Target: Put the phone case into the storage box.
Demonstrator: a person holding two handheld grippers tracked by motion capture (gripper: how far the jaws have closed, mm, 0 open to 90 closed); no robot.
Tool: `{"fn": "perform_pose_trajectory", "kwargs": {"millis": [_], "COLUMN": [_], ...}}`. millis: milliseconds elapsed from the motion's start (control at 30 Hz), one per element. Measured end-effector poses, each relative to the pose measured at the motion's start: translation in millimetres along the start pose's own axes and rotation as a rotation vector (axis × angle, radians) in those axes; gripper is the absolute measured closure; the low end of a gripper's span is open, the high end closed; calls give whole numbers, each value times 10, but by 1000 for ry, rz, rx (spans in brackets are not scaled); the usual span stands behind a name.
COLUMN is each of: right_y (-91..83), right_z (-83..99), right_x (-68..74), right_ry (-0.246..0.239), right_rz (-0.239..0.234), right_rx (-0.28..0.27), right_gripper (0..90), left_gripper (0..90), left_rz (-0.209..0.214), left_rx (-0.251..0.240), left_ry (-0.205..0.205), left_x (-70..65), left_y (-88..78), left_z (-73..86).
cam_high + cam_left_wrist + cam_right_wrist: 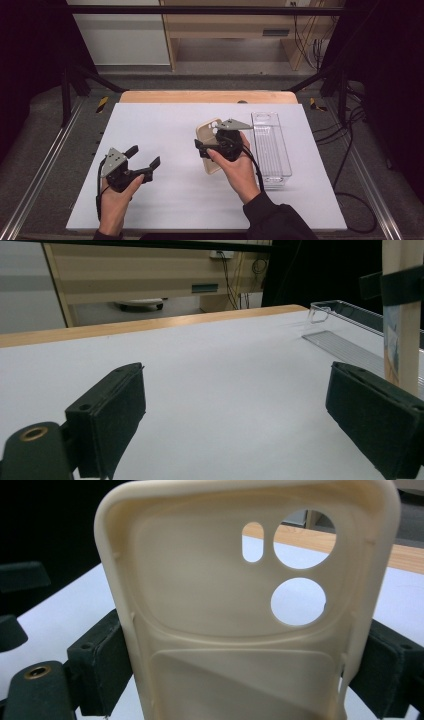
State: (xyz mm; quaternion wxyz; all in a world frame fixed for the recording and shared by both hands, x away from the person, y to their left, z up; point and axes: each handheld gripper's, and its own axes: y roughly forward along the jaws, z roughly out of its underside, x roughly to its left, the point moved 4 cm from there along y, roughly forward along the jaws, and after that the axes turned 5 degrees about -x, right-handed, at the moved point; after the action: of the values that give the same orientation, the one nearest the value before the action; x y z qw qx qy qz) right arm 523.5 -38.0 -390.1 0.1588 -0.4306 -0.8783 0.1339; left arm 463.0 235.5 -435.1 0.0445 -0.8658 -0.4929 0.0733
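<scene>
My right jaws clamp a cream phone case (240, 620) across its width, one pad on each long edge; my left jaws stand wide apart with nothing between them. In the right gripper view, the case rises upright between the pads, its hollow inner side facing the camera, with the two round lens openings and one slot above and to the right of the grip line. In the high view, my right gripper (215, 145) holds the case above the white table mat (165, 125), and a clear plastic tray (272, 150) lies just beyond the gripper's far side, on the mat. My left gripper (145, 162) sits well apart from the case, low over bare mat. In the left gripper view, the tray (350, 315) lies beyond my right-hand pad, and the case's edge (400, 315) stands above that pad.
</scene>
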Motion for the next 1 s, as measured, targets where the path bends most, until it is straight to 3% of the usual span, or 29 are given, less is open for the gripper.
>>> {"fn": "perform_pose_trajectory", "kwargs": {"millis": [367,600,1000], "right_y": [-102,-156,-367], "right_z": [-224,-342,-653], "right_x": [-120,-214,-658], "right_ry": [6,13,46], "right_rz": [10,36,141], "right_rx": [-39,-65,-128], "right_gripper": [120,120,120], "left_gripper": [65,62,59], "left_rz": [0,-2,-5], "left_rx": [40,21,10], "left_ry": [-10,-17,-8], "left_x": [93,138,173], "left_y": [-200,-230,-241], "left_z": [307,322,325]}}
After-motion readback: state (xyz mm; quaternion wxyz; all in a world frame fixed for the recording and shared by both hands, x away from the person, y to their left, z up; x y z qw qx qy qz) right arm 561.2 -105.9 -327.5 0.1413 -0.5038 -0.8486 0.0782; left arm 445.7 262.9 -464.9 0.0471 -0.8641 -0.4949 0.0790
